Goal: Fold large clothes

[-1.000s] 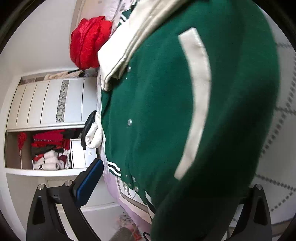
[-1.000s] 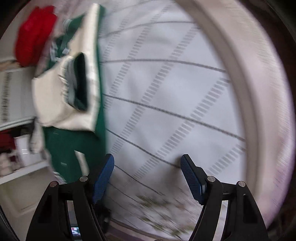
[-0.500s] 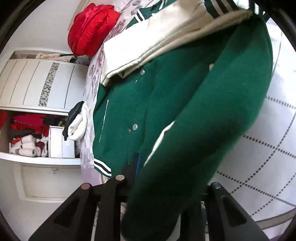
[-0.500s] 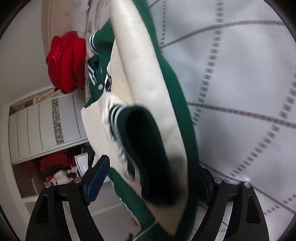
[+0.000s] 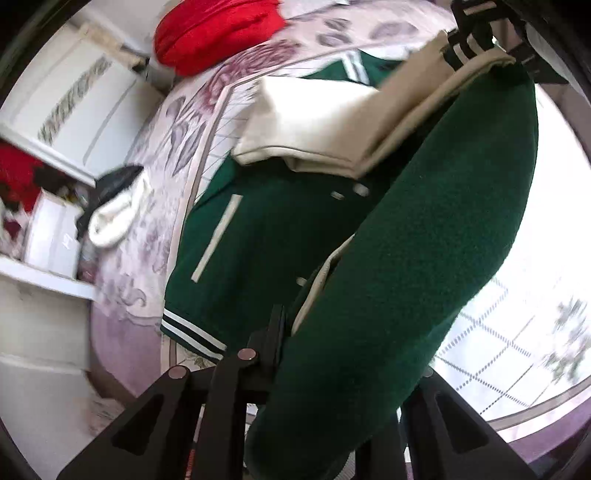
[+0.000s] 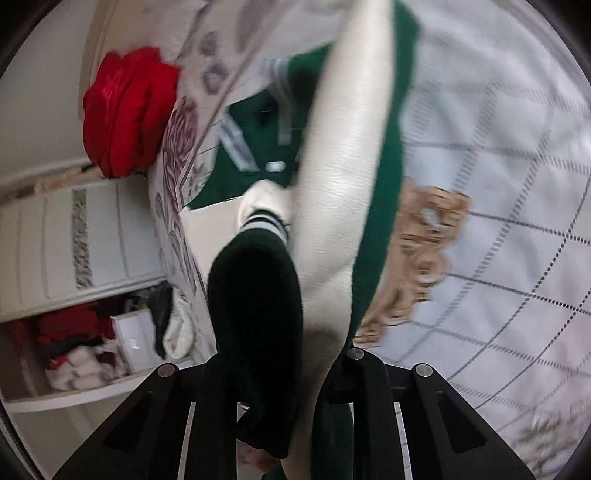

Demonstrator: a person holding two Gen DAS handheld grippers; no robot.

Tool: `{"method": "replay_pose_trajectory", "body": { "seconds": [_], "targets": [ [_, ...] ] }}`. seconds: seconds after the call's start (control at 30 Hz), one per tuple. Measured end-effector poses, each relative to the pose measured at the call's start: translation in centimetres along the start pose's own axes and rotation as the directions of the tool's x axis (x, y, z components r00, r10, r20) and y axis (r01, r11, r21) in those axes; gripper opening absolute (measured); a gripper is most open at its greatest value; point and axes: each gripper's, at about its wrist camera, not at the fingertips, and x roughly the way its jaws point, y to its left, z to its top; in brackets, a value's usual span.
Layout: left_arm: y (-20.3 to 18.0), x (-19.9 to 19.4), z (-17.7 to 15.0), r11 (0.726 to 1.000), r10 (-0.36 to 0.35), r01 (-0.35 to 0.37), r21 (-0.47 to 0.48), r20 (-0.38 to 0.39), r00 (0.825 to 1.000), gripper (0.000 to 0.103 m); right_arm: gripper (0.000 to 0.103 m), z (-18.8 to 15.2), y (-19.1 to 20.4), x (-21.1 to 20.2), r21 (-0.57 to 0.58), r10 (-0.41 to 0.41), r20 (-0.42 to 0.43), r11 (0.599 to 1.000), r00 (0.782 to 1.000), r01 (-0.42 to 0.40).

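A green varsity jacket (image 5: 280, 236) with cream sleeves lies on the bed, its striped hem toward the bed's edge. My left gripper (image 5: 343, 354) has a thick fold of its green front panel (image 5: 424, 258) between the jaws, which are closing on it, and the fold is raised off the bed. In the right wrist view my right gripper (image 6: 280, 354) is closing on the dark striped cuff (image 6: 258, 295) and the cream sleeve (image 6: 343, 166), which stretches away toward the jacket's collar. That cuff (image 5: 465, 51) shows at the top right of the left wrist view.
The bed has a quilted white cover (image 6: 498, 184) with a floral border (image 5: 155, 236). A red puffy garment (image 5: 218, 33) lies at the bed's far end. A black-and-white item (image 5: 114, 214) lies near the bed's edge. Beyond stands a white wardrobe (image 6: 74, 240) with open shelves of clothes.
Both grippers went from open to closed on the jacket. The left one lifted the green front panel. The right one swung from the bare cover to the sleeve and took the cuff.
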Motion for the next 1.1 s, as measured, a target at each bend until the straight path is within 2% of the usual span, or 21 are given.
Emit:
{"method": "replay_pose_trajectory", "body": {
  "seconds": [0.1,0.17,0.3,0.4,0.43,0.5,0.53,0.57,0.6,0.63,0.67,0.7,0.73,0.77,0.8,0.9,0.97,1.0,1.03,1.07,1.1],
  "targets": [
    [5.9,1.5,1.5,0.993,-0.080,0.079,-0.087,-0.005,0.997,0.017,0.021,0.1,8.1,1.6,-0.066,-0.085,0.006,0.994,0.996,0.085],
    [10.1,3.5,2.3,0.981,-0.125,0.122,-0.152,-0.007,0.992,0.019,0.021,0.2,14.0,4.3,-0.111,-0.132,0.017,0.985,0.991,0.133],
    [16.4,9.3,3.5,0.951,-0.226,0.212,-0.224,-0.036,0.974,0.019,0.021,0.4,24.2,13.8,-0.188,-0.248,0.021,0.950,0.969,0.248],
    [20.5,15.0,3.8,0.920,-0.307,0.275,-0.279,-0.075,0.949,0.021,0.022,0.3,28.3,22.0,-0.215,-0.339,-0.003,0.919,0.941,0.330],
    [22.0,17.2,3.6,0.898,-0.348,0.303,-0.318,-0.097,0.932,0.021,0.024,0.6,28.9,24.1,-0.224,-0.361,-0.013,0.910,0.932,0.350],
    [24.7,20.5,2.8,0.832,-0.449,0.366,-0.417,-0.119,0.885,0.026,0.044,0.5,29.9,28.7,-0.245,-0.371,-0.062,0.905,0.926,0.347],
    [26.6,22.1,2.1,0.755,-0.538,0.419,-0.504,-0.112,0.835,0.026,0.059,0.4,30.2,30.4,-0.254,-0.359,-0.090,0.910,0.929,0.327],
    [27.9,23.2,1.4,0.684,-0.605,0.453,-0.572,-0.096,0.790,0.030,0.067,0.1,30.2,31.5,-0.255,-0.338,-0.111,0.918,0.935,0.302],
    [29.0,23.9,0.7,0.620,-0.653,0.474,-0.625,-0.076,0.753,0.034,0.069,-0.3,30.2,32.0,-0.254,-0.312,-0.124,0.928,0.942,0.274],
    [30.2,24.5,-0.1,0.544,-0.700,0.495,-0.677,-0.041,0.713,0.035,0.069,-0.6,29.8,32.3,-0.255,-0.294,-0.134,0.933,0.946,0.253],
    [31.3,24.8,-0.8,0.494,-0.723,0.503,-0.709,-0.014,0.691,0.037,0.069,-1.2,29.7,32.1,-0.257,-0.274,-0.155,0.939,0.949,0.230],
    [32.5,24.9,-1.6,0.450,-0.732,0.502,-0.738,0.016,0.681,0.039,0.069,-2.0,29.5,31.6,-0.260,-0.252,-0.172,0.944,0.952,0.202],
    [33.3,24.9,-2.0,0.441,-0.726,0.496,-0.748,0.028,0.687,0.041,0.070,-2.8,28.9,30.9,-0.262,-0.233,-0.179,0.948,0.956,0.182],
    [34.1,24.8,-2.5,0.444,-0.712,0.486,-0.753,0.032,0.701,0.042,0.070,-3.9,28.0,29.7,-0.266,-0.213,-0.174,0.950,0.961,0.163],
    [34.8,24.9,-2.8,0.443,-0.706,0.481,-0.756,0.036,0.707,0.042,0.071,-4.6,27.3,28.8,-0.268,-0.202,-0.163,0.951,0.966,0.154],
    [35.9,25.3,-3.8,0.485,-0.664,0.453,-0.748,0.022,0.747,0.045,0.080,-8.3,23.4,24.8,-0.275,-0.226,-0.109,0.943,0.968,0.189],
    [35.8,26.2,-3.6,0.508,-0.667,0.467,-0.724,0.012,0.745,0.054,0.080,-11.5,19.5,22.9,-0.261,-0.289,-0.085,0.930,0.953,0.259],
    [35.5,26.9,-3.3,0.527,-0.669,0.474,-0.705,0.000,0.744,0.055,0.080,-13.1,17.6,22.5,-0.245,-0.315,-0.088,0.926,0.945,0.286],
    [34.8,27.8,-3.1,0.552,-0.668,0.482,-0.681,-0.016,0.744,0.055,0.080,-15.4,14.8,22.5,-0.206,-0.349,-0.118,0.924,0.929,0.321],
    [34.1,28.6,-3.1,0.575,-0.664,0.479,-0.663,-0.036,0.747,0.055,0.080,-16.9,12.9,22.9,-0.172,-0.349,-0.150,0.930,0.925,0.323],
    [33.7,29.1,-3.0,0.581,-0.665,0.479,-0.658,-0.045,0.746,0.055,0.080,-18.6,10.8,23.5,-0.129,-0.328,-0.193,0.943,0.925,0.307]
  ]
}}
